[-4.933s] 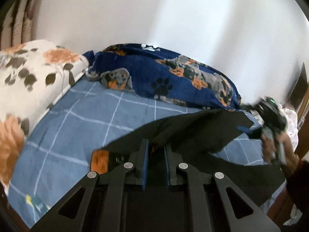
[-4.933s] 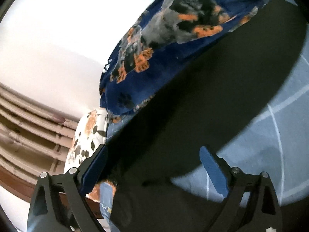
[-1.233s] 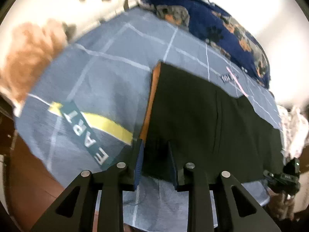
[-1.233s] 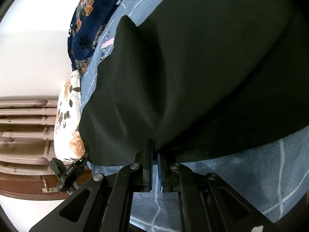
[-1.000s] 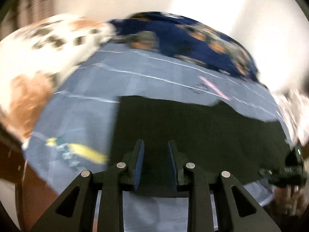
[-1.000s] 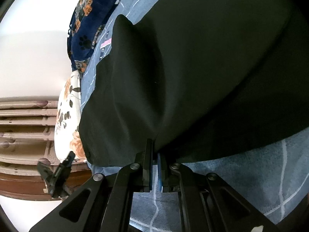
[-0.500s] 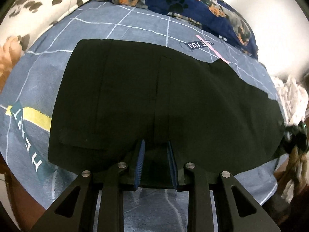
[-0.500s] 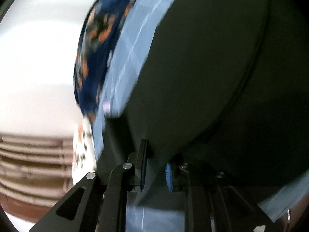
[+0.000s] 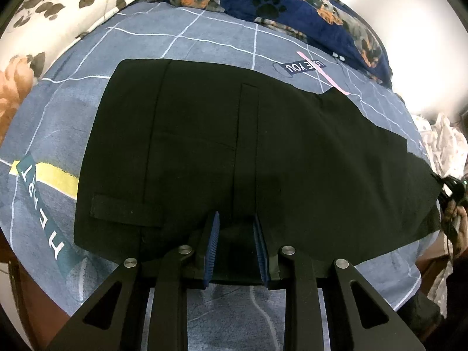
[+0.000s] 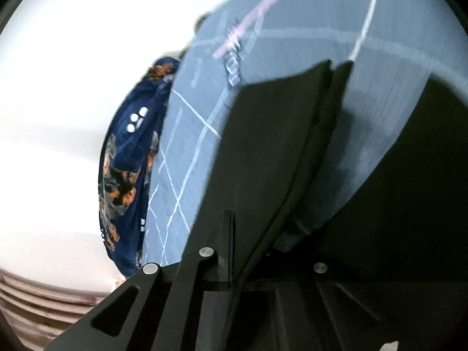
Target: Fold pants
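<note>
Black pants (image 9: 248, 146) lie spread flat on the blue checked sheet (image 9: 204, 44), waistband to the left and legs running right. My left gripper (image 9: 235, 234) is at the near edge by the waist, its blue pads (image 9: 211, 234) shut on a bunch of the black cloth. At the far right a hand (image 9: 456, 222) holds my right gripper (image 9: 452, 190) at the leg ends. In the right wrist view that gripper (image 10: 245, 228) is closing tight on the leg end of the pants (image 10: 269, 146). The cloth is raised off the sheet and hides one finger.
A navy dog-print blanket (image 9: 292, 3) is heaped along the white wall at the back. A floral pillow (image 9: 58, 8) lies at the far left. White clothing (image 9: 444, 140) is piled beyond the bed's right side. The wooden bed edge (image 9: 35, 292) shows at the near left.
My left gripper sank, laid the waist end flat on the sheet, then kept still. My right gripper swung sideways with the leg end; its jaws parted briefly and closed again on the cloth.
</note>
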The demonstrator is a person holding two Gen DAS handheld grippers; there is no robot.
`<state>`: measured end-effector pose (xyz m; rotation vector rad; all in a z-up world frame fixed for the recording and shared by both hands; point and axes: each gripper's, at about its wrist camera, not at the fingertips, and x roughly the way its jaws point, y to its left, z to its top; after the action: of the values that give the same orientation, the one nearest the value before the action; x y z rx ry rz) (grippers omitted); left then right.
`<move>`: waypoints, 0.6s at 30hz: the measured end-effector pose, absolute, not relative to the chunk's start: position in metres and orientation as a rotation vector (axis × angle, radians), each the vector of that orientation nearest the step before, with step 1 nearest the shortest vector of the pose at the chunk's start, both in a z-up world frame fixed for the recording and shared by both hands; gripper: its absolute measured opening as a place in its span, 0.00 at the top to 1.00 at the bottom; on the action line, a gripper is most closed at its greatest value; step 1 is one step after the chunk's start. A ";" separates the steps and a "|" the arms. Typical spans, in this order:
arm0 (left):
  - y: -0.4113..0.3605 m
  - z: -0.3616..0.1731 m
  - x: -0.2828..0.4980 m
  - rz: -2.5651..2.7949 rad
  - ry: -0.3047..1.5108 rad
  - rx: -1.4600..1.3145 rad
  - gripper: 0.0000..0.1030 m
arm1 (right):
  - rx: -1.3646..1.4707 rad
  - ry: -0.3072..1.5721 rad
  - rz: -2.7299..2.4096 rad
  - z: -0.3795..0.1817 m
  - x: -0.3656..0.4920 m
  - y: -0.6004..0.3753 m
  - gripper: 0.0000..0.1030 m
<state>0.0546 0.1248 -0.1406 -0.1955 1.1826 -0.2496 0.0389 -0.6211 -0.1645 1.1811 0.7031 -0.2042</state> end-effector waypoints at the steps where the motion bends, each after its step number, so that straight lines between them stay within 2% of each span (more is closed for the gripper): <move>1: 0.125 -0.140 0.054 -0.252 1.184 -0.197 0.75 | 1.162 0.687 -0.209 -0.156 0.028 -0.621 0.97; 5: 0.124 -0.141 0.053 -0.259 1.183 -0.192 0.75 | 1.168 0.687 -0.227 -0.157 -0.011 -0.619 0.97; 10: 0.126 -0.142 0.054 -0.268 1.185 -0.198 0.75 | 1.237 0.693 -0.240 -0.186 -0.060 -0.622 0.97; 18: 0.127 -0.142 0.054 -0.268 1.185 -0.197 0.75 | 1.431 0.633 -0.193 -0.217 -0.086 -0.634 0.96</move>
<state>0.0536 0.1267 -0.1418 -0.1967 1.1853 -0.2678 -0.0855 -0.6338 -0.2173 1.4312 0.6329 -0.1930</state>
